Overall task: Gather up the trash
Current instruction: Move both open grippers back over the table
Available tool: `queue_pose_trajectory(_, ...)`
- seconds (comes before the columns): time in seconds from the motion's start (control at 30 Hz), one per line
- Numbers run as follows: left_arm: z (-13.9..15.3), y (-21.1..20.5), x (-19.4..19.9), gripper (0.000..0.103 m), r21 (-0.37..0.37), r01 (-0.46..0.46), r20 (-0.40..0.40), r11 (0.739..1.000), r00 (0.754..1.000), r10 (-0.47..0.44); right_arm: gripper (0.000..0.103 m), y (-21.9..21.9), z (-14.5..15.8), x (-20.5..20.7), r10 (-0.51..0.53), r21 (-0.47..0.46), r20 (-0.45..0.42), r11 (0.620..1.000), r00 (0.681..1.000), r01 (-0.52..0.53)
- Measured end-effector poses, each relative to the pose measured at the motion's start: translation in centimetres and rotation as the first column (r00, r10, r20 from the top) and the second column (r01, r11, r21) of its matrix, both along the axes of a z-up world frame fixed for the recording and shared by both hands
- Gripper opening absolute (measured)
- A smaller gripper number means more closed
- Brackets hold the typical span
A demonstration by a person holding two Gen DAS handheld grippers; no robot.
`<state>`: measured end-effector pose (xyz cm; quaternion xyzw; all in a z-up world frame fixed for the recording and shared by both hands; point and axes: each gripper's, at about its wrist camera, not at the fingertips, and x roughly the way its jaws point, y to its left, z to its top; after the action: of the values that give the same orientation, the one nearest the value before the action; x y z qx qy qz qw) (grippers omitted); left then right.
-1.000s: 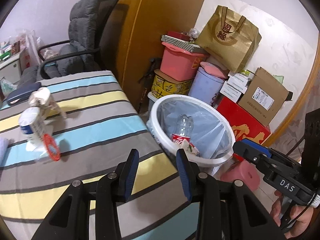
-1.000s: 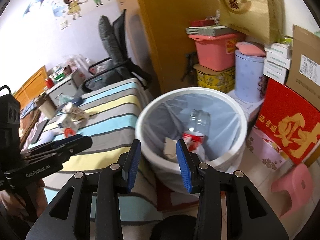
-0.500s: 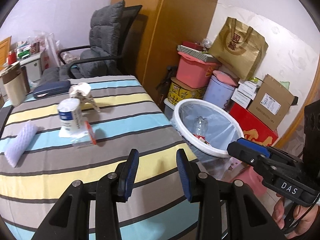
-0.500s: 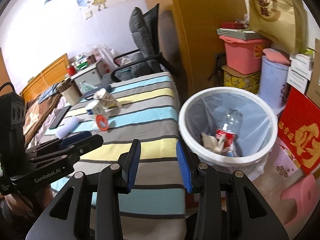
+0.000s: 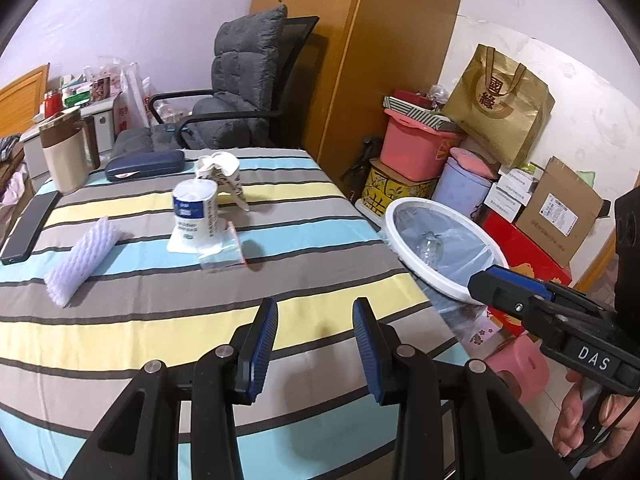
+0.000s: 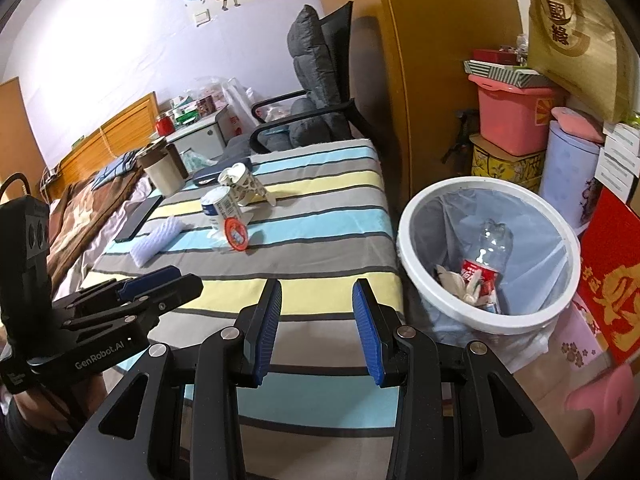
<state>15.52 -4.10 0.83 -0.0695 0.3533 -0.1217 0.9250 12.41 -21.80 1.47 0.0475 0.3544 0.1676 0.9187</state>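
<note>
Both hand-held grippers hung over the near edge of the striped tablecloth (image 5: 120, 320), the left gripper (image 5: 316, 344) and the right gripper (image 6: 316, 326) each with its blue pads partly apart and nothing between them. Ahead of the left gripper and to its left lay the trash: a white foam sleeve (image 5: 80, 254), a squashed blue-and-white paper cup (image 5: 195, 216) on a clear wrapper with a red edge (image 5: 224, 246), and beyond it a crumpled patterned paper cup (image 5: 222, 174). To the right of the right gripper, just off the table's edge, stood the white bin (image 6: 412, 258) with its clear liner, holding a red-labelled plastic bottle (image 6: 486, 256) and some crumpled paper.
</note>
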Motion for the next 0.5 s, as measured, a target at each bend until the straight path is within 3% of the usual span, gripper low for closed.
queue_pose_trajectory(0.5, 0.0, 5.1, -0.1, 0.039, 0.01, -0.101, 0.002, 0.995, 0.995, 0.101, 0.039, 3.3, 0.3, 0.9, 0.089, -0.004, -0.004, 0.996, 0.996, -0.089)
